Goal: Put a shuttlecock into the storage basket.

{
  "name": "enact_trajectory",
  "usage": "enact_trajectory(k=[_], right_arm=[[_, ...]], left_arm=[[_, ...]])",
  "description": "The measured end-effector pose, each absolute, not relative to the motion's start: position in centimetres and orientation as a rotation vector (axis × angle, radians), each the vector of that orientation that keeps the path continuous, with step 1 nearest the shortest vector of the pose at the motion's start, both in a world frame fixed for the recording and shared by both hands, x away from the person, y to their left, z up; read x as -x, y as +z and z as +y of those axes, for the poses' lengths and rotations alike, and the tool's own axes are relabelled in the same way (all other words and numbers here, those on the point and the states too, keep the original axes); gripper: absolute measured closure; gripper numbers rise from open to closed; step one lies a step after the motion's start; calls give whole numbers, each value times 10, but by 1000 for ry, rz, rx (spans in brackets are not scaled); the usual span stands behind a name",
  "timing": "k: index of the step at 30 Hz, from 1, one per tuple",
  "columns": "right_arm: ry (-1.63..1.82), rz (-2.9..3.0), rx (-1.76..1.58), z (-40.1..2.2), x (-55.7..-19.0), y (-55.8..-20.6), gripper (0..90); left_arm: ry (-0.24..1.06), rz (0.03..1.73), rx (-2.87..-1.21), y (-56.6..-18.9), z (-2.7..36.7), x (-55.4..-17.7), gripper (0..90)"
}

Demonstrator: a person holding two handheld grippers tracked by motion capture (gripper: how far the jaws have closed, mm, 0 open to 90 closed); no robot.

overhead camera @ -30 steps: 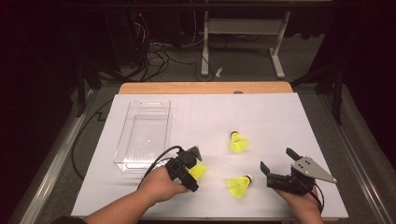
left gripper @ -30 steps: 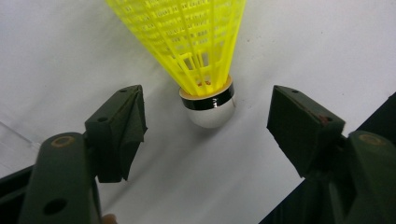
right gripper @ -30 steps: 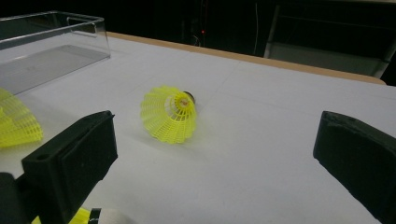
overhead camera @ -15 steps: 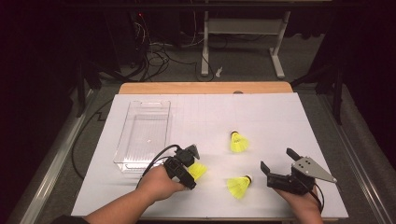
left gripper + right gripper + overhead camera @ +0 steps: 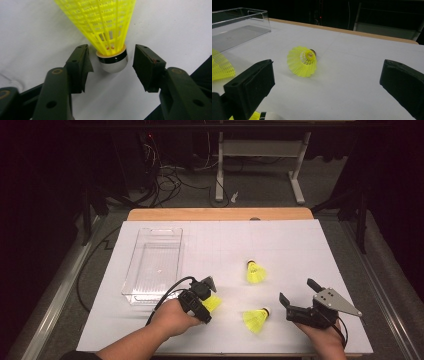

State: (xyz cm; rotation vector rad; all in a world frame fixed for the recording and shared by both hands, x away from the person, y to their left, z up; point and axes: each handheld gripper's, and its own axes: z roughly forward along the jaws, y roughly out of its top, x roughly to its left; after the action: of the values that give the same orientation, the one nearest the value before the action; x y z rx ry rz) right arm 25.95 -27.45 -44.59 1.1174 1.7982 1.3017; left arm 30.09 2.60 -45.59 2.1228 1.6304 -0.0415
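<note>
Shuttlecocks number three; left tool closing, untouching, around one; right tool wide, empty.

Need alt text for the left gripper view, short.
A yellow shuttlecock lies on the white table, its silver-banded cork tip between the left gripper's two black jaws. The jaws have just been closing, but a gap remains on each side and neither pad touches the tip.
</note>
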Motion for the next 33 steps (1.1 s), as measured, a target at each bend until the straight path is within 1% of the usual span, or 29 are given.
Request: enact_trajectory(k=[3, 6, 8, 10, 13, 23, 25, 28, 33], right_arm=[[1300, 1799, -1119, -275, -260, -446, 2], [1297, 1805, -1123, -274, -261, -447, 3], [1295, 1806, -1120, -273, -261, -447, 2], [1292, 1807, -1121, -273, -261, -447, 2], [1289, 1806, -1122, -273, -260, -447, 2], [1285, 1806, -1126, -273, -261, -447, 2], [1285, 1806, -1129, -274, -261, -447, 2], [1280, 1807, -1128, -274, -261, -447, 2], [1283, 1804, -1125, -274, -260, -447, 2]], left_arm=[[-37, 1615, -2153, -458, 25, -299, 493], [-29, 1624, -2138, -458, 24, -300, 551], [-29, 1620, -2131, -458, 26, -301, 618], [-15, 1600, -2136, -457, 26, -300, 628], [-8, 1593, -2127, -455, 27, -301, 632], [-44, 1532, -2156, -439, 31, -297, 636], [-45, 1488, -2174, -431, 34, -297, 636], [-52, 1502, -2150, -423, 37, -299, 636], [-79, 1476, -2180, -410, 39, -298, 636]])
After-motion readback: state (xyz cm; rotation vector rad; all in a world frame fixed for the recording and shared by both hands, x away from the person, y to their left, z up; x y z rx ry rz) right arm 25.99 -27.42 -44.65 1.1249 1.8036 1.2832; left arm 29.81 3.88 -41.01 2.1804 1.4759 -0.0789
